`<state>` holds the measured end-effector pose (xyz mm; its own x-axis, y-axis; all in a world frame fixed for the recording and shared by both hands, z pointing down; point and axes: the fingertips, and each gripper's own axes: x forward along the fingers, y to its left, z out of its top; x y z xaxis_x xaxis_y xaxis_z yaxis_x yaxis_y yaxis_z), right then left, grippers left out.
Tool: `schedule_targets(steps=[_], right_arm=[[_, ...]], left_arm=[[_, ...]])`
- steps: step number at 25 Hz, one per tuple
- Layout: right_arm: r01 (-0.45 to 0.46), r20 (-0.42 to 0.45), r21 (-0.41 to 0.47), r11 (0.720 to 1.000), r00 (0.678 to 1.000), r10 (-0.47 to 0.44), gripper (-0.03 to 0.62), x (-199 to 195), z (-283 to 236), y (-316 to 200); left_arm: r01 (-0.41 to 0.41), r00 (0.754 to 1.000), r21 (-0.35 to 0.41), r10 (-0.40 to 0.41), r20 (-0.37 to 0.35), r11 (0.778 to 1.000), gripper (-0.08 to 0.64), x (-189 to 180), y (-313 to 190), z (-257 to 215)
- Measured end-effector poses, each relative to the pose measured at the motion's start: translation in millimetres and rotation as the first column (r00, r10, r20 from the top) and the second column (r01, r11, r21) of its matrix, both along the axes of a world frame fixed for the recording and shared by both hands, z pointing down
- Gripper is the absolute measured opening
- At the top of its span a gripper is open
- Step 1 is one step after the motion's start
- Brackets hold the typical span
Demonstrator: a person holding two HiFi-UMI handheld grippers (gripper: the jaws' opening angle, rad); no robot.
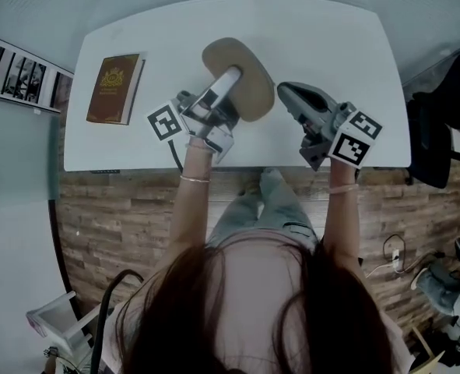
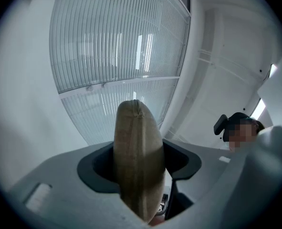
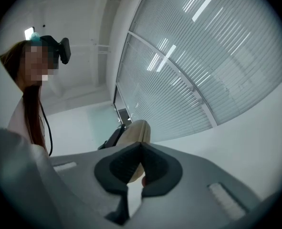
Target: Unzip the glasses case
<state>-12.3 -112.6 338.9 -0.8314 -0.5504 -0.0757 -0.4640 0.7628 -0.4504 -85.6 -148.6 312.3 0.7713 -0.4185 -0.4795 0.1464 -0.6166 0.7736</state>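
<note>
Long dark hair (image 1: 237,310) fills the bottom of the head view, and two bare forearms reach up from it over a floor (image 1: 121,209) of rough wood planks. Each hand carries a grey moulded plastic gripper with a cube of black-and-white square markers, one at centre left (image 1: 166,121) and one at centre right (image 1: 354,139).

The left claw (image 1: 231,76) (image 2: 141,166) is closed around the glasses case (image 1: 254,84) (image 2: 136,142), its dark rubbery pads pressing on both flat sides. The case is held up just above the near middle of the tabletop (image 1: 323,45). It is an oval, tan shell covered in a coarse woven fabric, with a seam running over its rounded top edge. No label on it can be read.

The right claw (image 1: 286,90) (image 3: 140,168) sits just right of the case, its ribbed black pads pressed together. A small reddish bit shows just under them, but I cannot tell what it is. In the right gripper view the case (image 3: 136,130) rises just behind the pads.

The tabletop is smooth, white and round-cornered. At its upper left lies a maroon book (image 1: 114,89) with a gold emblem and gold lettering too small to read.

A black chair (image 1: 440,131) stands at the right edge and framed pictures (image 1: 19,75) lean at the left edge. Beyond, the left gripper view shows pale slatted blinds (image 2: 117,46).
</note>
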Motion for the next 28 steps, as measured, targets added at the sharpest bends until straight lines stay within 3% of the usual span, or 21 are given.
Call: schedule_targets(steps=[28], right_arm=[[0.071,0.024,0.014,0.997,0.997,-0.071,0.003,26,-11,13]], left_arm=[[0.105,0.991,-0.014,-0.106,-0.084,0.994,0.281,13,-1,-22]])
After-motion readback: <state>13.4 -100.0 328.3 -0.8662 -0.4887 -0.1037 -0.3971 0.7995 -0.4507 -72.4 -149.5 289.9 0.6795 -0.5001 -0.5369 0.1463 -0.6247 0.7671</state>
